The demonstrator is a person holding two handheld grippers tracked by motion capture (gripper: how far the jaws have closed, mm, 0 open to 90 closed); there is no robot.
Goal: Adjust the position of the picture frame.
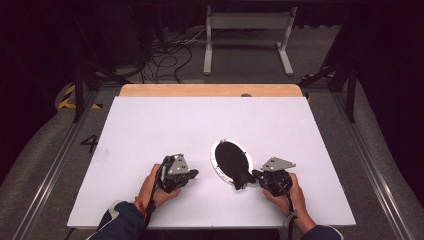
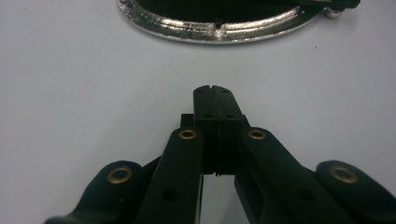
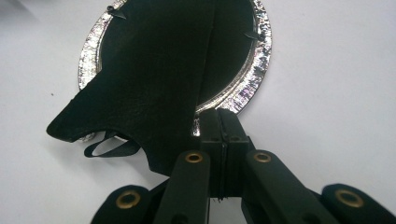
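A silver-rimmed tray [image 1: 216, 162] is seen lying on the white table [image 1: 150, 130], right of centre and toward the near edge, with a black pouch [image 1: 234, 162] draped across it and spilling over the rim on the near side. The right gripper [image 1: 256, 175] is held just at the pouch's near end; in the right gripper view its jaws are pressed together beside the leather flap [image 3: 154, 93], and nothing can be made out between them. The left gripper [image 1: 194, 173] is kept clear of the tray's left rim [image 2: 215, 28], jaws likewise closed on nothing.

Risk is judged here: with closed jaws, the pouch can only be nudged, so tray and pouch could be shoved toward the far edge together. If a grab is attempted low, the metal rim may be caught instead of leather. The thin loop [image 3: 109, 148] could be snagged too.
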